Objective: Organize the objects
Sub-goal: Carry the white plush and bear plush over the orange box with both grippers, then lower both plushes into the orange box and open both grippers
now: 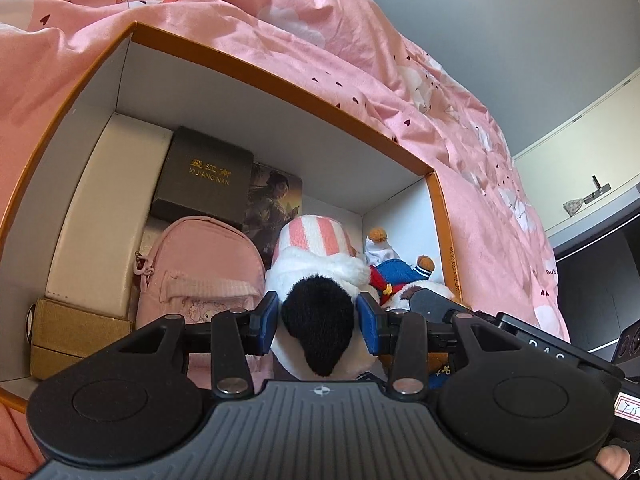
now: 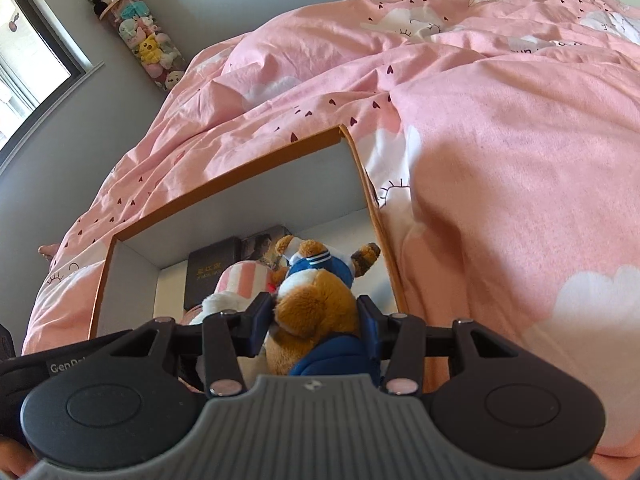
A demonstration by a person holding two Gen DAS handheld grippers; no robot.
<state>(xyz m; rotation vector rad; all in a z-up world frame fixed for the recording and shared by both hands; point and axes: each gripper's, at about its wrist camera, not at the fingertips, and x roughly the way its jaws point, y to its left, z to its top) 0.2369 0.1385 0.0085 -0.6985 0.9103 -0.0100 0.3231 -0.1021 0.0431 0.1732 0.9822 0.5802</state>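
An orange-rimmed box point(image 1: 280, 92) with white walls lies on a pink bed. My left gripper point(image 1: 318, 318) is shut on a white plush with a black patch and a pink-striped hat point(image 1: 316, 248), held low inside the box. Beside it on the right, my right gripper point(image 2: 314, 318) is shut on a brown plush in a blue sailor suit point(image 2: 316, 304), also seen in the left wrist view point(image 1: 400, 270). The striped plush point(image 2: 244, 276) shows to the left of it. Both toys hang head-down over the box's right end point(image 2: 360, 184).
The box holds a long cream case point(image 1: 104, 208), a dark box with gold lettering point(image 1: 208, 176), a pink mini backpack point(image 1: 200, 272), a picture card point(image 1: 276, 200) and a brown carton point(image 1: 76, 328). A pink duvet point(image 2: 500, 160) surrounds it. A tube of small plush toys point(image 2: 140, 36) stands by the wall.
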